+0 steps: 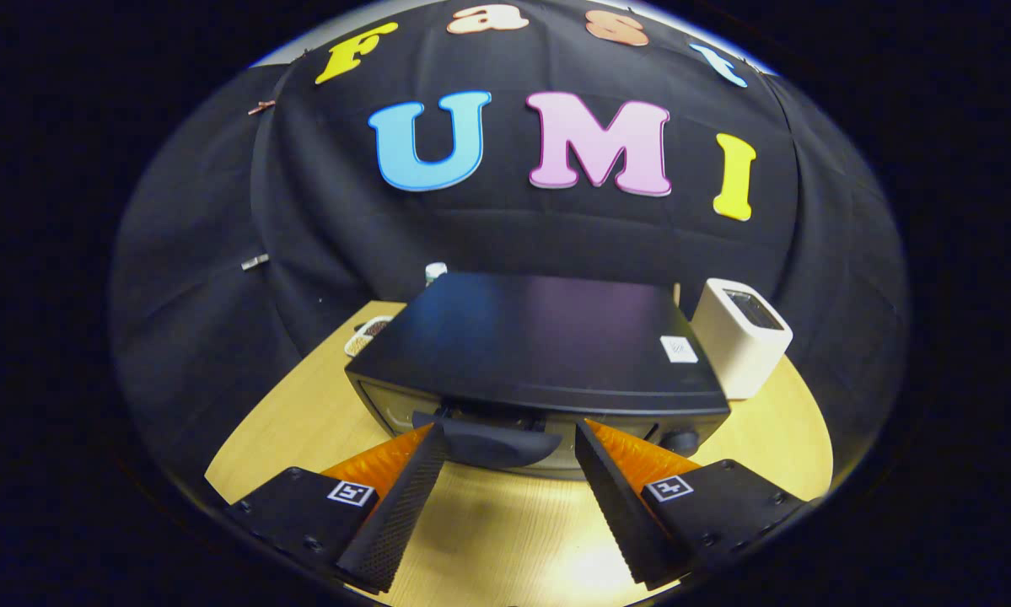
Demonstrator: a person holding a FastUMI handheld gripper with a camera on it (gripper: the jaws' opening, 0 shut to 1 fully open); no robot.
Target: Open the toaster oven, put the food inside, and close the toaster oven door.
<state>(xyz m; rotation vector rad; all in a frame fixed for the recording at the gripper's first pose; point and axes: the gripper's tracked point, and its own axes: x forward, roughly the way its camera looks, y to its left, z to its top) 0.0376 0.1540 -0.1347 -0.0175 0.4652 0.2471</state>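
Wooden table (303,405), shut black toaster oven (539,354), tongs (509,432) apart astride its door handle (492,443).

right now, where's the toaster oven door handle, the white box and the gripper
door handle (498,440): gripper view, middle of the bar, between the fingers
white box (737,341): gripper view, its front wall
gripper (512,428): gripper view, open, midway between fingertips

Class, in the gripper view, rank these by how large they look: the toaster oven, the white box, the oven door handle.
1. toaster oven
2. white box
3. door handle, between the open gripper's fingertips; its nearness leaves this against the box unsure.
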